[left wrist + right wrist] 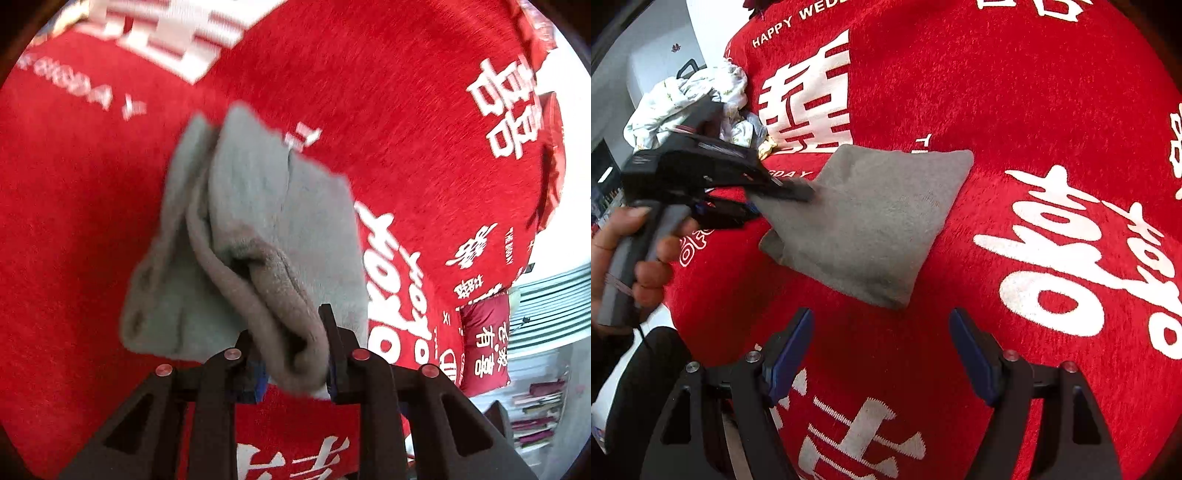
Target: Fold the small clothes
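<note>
A small grey garment (258,206) lies doubled over on the red bedspread (406,92). Its bunched left edge is lifted, and my left gripper (291,332) is shut on that fold, with cloth filling the gap between the fingers. From the right wrist view, the same grey garment (879,221) is a rough square, with the left gripper (783,201) pinching its left corner. A hand (646,251) holds that gripper's handle. My right gripper (881,325) stands open just in front of the garment's near corner, its blue pads apart and nothing between them.
The red bedspread (1015,110) carries large white characters. A heap of white patterned clothes (690,99) sits at its far left edge. A red pillow (484,343) and shelves of books (539,413) lie beyond the bed's right side.
</note>
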